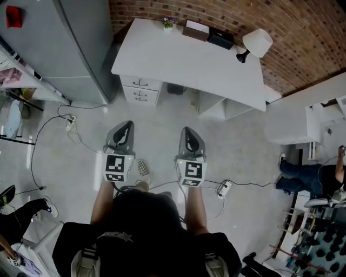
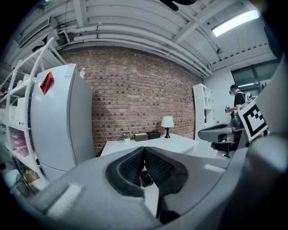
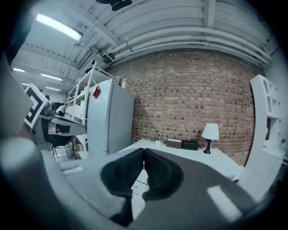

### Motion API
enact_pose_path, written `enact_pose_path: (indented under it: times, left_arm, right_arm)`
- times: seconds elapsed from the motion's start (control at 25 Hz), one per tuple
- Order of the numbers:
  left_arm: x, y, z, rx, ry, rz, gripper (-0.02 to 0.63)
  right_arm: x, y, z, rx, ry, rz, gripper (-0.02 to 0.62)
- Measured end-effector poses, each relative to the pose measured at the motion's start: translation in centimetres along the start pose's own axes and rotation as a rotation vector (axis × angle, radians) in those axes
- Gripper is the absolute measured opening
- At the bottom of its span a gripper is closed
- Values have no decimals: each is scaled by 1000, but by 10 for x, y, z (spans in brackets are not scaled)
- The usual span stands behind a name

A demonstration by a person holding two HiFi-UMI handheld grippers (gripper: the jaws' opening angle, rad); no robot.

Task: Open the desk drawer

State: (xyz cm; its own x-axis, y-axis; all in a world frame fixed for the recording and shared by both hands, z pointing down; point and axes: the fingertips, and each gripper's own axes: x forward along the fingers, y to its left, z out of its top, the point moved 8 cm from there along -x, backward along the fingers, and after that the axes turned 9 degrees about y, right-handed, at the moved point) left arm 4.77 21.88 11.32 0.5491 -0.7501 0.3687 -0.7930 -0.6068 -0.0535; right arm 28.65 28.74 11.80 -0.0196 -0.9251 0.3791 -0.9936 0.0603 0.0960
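Desk drawer distant, handles barely visible — left gripper, right gripper fingers closed, empty.

Lamp on desk, fridge to its left

Rough brick wall, smooth matt desk

White bench, white drawers with small dark handles. Red-brown brick wall behind. Fridge pale grey, red tag on it. Lamp: white shade, black base. Brown box and black box on the bench. Floor light grey, black cable across it. Left gripper and right gripper grey, with black-and-white square markers; fingers black, ribbed. Person's top black.
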Motion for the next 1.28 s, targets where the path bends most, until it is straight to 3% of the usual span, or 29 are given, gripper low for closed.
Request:
enact_pose_path:
  times: [0.24, 0.84, 1.28]
  left_arm:
    - [27, 30, 0, -24, 24, 56, 11]
    - [30, 90, -3, -99, 39, 247, 11]
    - [84, 127, -43, -195, 113, 400, 11]
  right_arm:
    - [55, 5, 13, -19, 10, 60, 6]
    - [141, 46, 40, -124, 22, 261, 6]
    - [255, 57, 25, -203, 93, 421, 6]
